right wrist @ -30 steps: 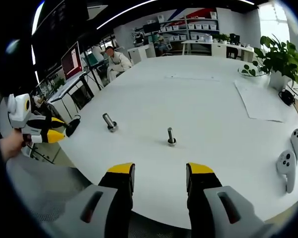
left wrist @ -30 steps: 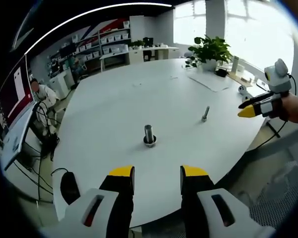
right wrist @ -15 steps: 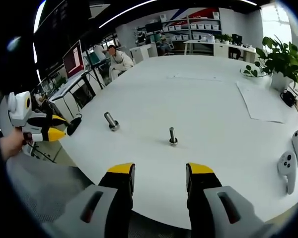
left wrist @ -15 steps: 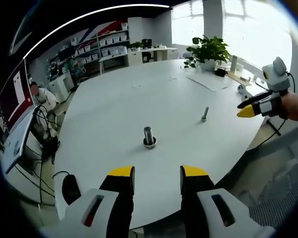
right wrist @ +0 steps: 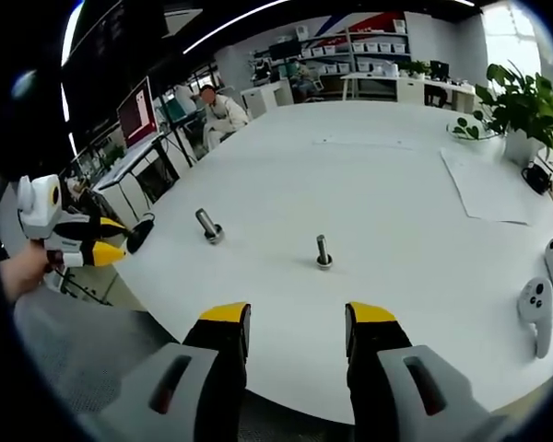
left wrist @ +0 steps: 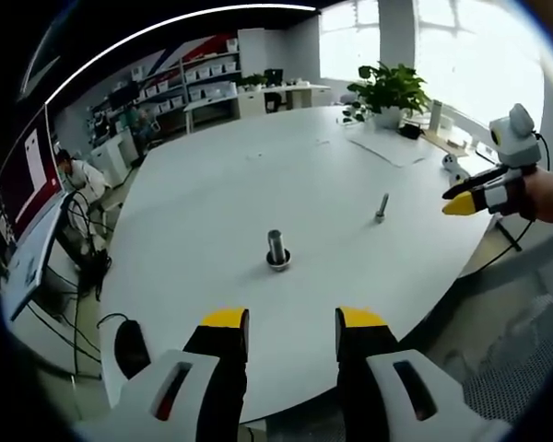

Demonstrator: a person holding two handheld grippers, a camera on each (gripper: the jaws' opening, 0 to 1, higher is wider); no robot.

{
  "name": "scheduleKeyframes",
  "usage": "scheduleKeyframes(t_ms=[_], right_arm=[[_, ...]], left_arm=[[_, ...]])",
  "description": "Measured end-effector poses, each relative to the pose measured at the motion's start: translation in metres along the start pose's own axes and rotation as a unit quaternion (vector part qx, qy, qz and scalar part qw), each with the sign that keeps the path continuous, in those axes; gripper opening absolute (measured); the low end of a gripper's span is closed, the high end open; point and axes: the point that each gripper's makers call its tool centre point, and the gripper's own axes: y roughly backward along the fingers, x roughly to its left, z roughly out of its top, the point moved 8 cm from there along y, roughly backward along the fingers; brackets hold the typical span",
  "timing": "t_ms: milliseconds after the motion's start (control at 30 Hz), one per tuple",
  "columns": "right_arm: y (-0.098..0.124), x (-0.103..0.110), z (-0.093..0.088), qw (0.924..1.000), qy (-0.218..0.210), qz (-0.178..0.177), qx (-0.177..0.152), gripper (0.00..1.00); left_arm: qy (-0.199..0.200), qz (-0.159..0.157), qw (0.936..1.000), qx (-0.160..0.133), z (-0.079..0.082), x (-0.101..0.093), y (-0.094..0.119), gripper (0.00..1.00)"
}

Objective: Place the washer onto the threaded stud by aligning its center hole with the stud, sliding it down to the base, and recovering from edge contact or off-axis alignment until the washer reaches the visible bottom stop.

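A thick threaded stud (left wrist: 277, 249) stands upright on the round white table (left wrist: 221, 184), with a wider metal ring around its foot. A thinner stud (left wrist: 382, 208) stands further right. The thick stud (right wrist: 208, 226) is at left and the thin stud (right wrist: 323, 251) near the middle in the right gripper view. My left gripper (left wrist: 292, 322) is open and empty above the near table edge. My right gripper (right wrist: 297, 318) is open and empty too, short of the thin stud. I cannot make out a loose washer. The right gripper (left wrist: 463, 200) comes in from the right, the left gripper (right wrist: 100, 249) from the left.
Two white hand controllers (right wrist: 539, 299) lie near the table's right edge, beside a paper sheet (right wrist: 484, 189) and a potted plant (right wrist: 521, 101). A black device with a cable (left wrist: 129, 345) sits at the left edge. A person (right wrist: 217, 109) sits at a desk beyond.
Both views have shifted slightly with the hands. The studs have not moved, and both grippers have stayed open.
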Motion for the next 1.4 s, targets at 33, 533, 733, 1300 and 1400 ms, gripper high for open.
scheduleKeyframes(t_ms=[33, 533, 733, 1300, 1400], right_arm=[[0.001, -0.001, 0.000, 1.0000, 0.000, -0.002, -0.001, 0.44], [-0.001, 0.003, -0.001, 1.0000, 0.005, 0.007, 0.004, 0.44], [-0.003, 0.004, -0.002, 0.9999, 0.010, 0.012, 0.007, 0.44], [-0.002, 0.011, 0.000, 0.9994, 0.028, 0.020, 0.004, 0.43], [-0.002, 0.011, 0.000, 0.9994, 0.028, 0.021, 0.004, 0.43]], left_arm=[[-0.001, 0.002, 1.0000, 0.000, 0.000, 0.001, 0.000, 0.36], [-0.002, 0.003, 0.9999, 0.011, -0.003, 0.001, -0.002, 0.36], [-0.001, 0.003, 0.9999, 0.016, -0.005, 0.001, -0.002, 0.36], [-0.013, 0.003, 0.9995, 0.028, -0.009, 0.000, -0.005, 0.35], [-0.018, 0.002, 0.9994, 0.030, -0.009, -0.001, -0.005, 0.35]])
